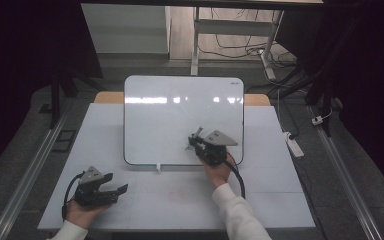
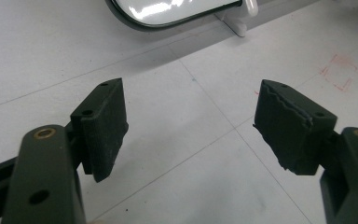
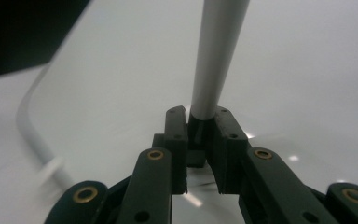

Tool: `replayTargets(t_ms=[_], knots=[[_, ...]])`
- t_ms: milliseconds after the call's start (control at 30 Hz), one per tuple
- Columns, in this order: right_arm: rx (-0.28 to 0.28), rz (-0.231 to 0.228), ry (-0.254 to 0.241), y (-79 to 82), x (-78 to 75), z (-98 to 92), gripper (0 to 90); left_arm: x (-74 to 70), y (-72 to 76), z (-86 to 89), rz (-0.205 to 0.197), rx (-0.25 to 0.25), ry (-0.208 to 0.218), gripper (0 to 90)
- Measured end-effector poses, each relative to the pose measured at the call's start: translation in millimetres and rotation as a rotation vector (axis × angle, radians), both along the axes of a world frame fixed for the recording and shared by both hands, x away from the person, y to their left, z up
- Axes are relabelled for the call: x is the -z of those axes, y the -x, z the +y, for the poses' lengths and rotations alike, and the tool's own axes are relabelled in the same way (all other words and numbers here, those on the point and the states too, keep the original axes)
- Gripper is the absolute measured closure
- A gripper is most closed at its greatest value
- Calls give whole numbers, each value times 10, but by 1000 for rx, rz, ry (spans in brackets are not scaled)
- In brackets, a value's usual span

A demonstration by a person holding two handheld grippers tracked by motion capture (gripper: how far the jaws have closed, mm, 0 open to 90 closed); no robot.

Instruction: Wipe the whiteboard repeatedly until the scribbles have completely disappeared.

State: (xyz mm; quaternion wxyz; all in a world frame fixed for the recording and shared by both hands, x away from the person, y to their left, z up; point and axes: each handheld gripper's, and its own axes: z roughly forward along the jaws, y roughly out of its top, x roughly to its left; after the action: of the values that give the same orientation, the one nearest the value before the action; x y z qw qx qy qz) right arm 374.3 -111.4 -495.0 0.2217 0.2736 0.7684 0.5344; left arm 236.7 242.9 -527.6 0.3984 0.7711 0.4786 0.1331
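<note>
over the whiteboard (image 1: 170, 115), right tongs (image 3: 200, 126) clamping a marker (image 3: 216, 51), left tongs (image 2: 191, 126) wide open, empty

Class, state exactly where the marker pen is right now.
The marker pen is clamped in the right claw, over the lower right part of the whiteboard in the high view, far from the left claw.

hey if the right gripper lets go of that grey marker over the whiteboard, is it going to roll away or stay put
The marker looks round, smooth and stiff, so it would probably roll. The whiteboard looks glossy and appears to sit propped on a small foot, so the marker may slide or roll toward its lower edge. It is slim, so likely light; the right gripper holds it by one end.
</note>
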Motion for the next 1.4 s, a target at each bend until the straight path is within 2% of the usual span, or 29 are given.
replayTargets(t_ms=[33, 67, 100, 200, 233, 267, 300, 400, 433, 467, 567, 600, 633, 667, 733, 767, 800, 833, 900, 933, 967, 1000, 1067, 1100, 1133, 1167, 1267, 1300, 1400], knots=[[-31, -18, 39, 42, 31, 61, 775, 0, 1, -7, 2, 1, -2, 256], [-34, -39, 60, 56, 35, 73, 775, -1, 7, -10, -2, 2, -3, 256], [-36, -23, 37, 20, 26, 36, 775, -6, 16, -9, -3, 4, -2, 256], [80, -26, -65, -110, -67, -188, 775, -14, 29, 2, -9, -1, 3, 256], [92, -10, -86, -135, -87, -230, 775, -11, 23, 6, -9, -1, 2, 256], [92, -8, -85, -127, -89, -226, 775, -7, 16, 6, -6, -1, 4, 256], [82, -13, -52, -90, -82, -186, 775, -4, 9, 6, -3, 1, 2, 256], [-55, 10, 45, 51, 47, 6, 775, -3, 5, -2, -3, 4, -1, 256], [-67, -6, 68, 77, 64, 21, 775, -6, 10, -1, -6, 6, -2, 256], [-66, 4, 60, 55, 51, -8, 775, -8, 16, -2, -6, 3, -1, 256], [49, 1, -37, -49, -32, -200, 775, -14, 26, 1, -10, -1, 2, 256], [61, 1, -48, -61, -41, -229, 775, -14, 22, 2, -10, 0, 1, 256], [66, -5, -41, -40, -37, -215, 775, -10, 15, 0, -7, 2, 0, 256], [49, -1, -19, -9, -24, -172, 775, -5, 8, -5, -4, 0, -1, 256], [-34, 16, 31, 62, 52, -42, 775, -1, 0, -11, 1, 2, -1, 256], [-61, 10, 59, 93, 77, 9, 775, -2, 3, -12, 0, 2, 0, 256], [-66, -1, 74, 101, 79, 17, 775, -4, 9, -11, -3, 3, 3, 256], [-67, 8, 59, 72, 65, -11, 775, -9, 15, -6, -3, 5, 4, 256], [17, -16, 12, 3, -4, -124, 775, -11, 20, 1, -5, -2, 11, 256], [47, -9, -16, -29, -32, -172, 775, -12, 19, 4, -4, -3, 12, 256], [51, 2, -35, -41, -36, -184, 775, -11, 15, 4, -4, -2, 13, 256], [44, 5, -25, -16, -24, -148, 775, -9, 10, 2, -2, 0, 12, 256], [-46, 14, 35, 74, 66, 8, 775, -4, 1, -4, 0, 4, 11, 255], [-83, 2, 74, 122, 105, 84, 775, -4, 2, -6, 1, 6, 11, 255], [-88, -21, 108, 148, 109, 120, 775, -8, 8, -6, -2, 7, 10, 254], [-88, -19, 102, 125, 94, 109, 775, -12, 16, -4, -4, 5, 11, 254], [6, -51, 42, 7, -6, -62, 775, -20, 30, 8, -9, -1, 15, 254], [30, -49, 21, -28, -33, -111, 775, -19, 26, 10, -9, -1, 16, 254], [32, -34, 12, -26, -42, -121, 775, -9, 10, 4, -3, 2, 13, 255]])
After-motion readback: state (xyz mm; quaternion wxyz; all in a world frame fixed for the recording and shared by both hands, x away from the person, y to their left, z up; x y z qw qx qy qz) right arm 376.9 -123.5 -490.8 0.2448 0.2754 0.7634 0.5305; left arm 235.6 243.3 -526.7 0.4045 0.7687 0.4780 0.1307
